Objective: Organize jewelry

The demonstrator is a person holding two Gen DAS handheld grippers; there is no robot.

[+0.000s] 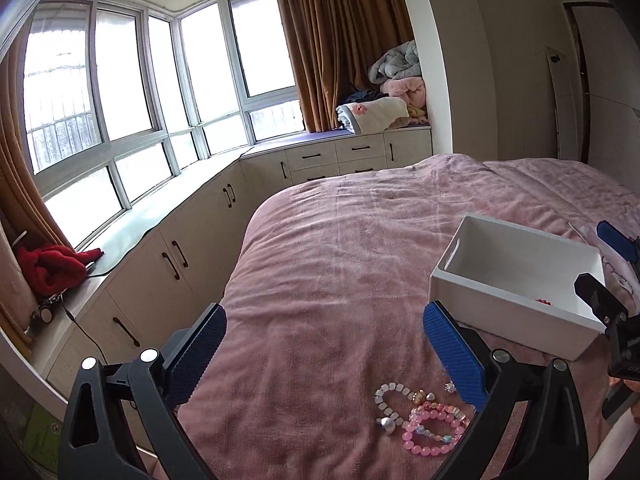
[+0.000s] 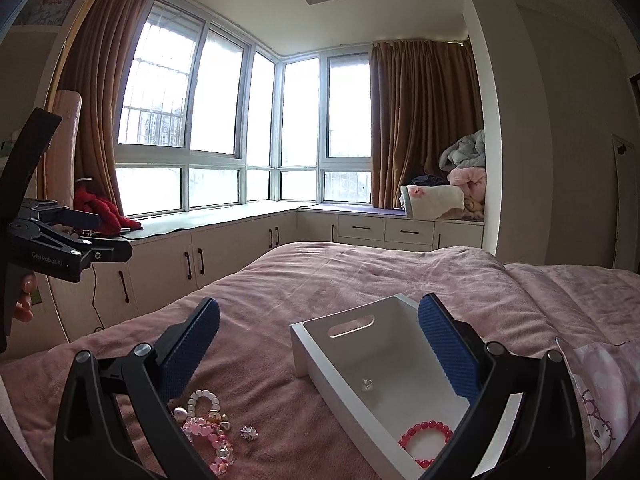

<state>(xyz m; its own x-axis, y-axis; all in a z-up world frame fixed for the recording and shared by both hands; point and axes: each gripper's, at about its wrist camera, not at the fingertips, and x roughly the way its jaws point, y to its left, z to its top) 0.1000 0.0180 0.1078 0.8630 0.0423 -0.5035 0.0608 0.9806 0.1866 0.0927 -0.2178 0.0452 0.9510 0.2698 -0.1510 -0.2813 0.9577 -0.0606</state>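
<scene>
A white box stands on the pink bed. Inside it lie a red bead bracelet and a small silver ring. A pile of jewelry lies on the bedspread: a white bead bracelet, pink bead bracelets, a silver piece and a small sparkly piece. My left gripper is open and empty above the pile. My right gripper is open and empty over the box.
The pink bedspread covers the bed. White cabinets with a window seat run along the left and back. Folded blankets sit at the far corner. A red cloth lies on the sill. A patterned pillow is at the right.
</scene>
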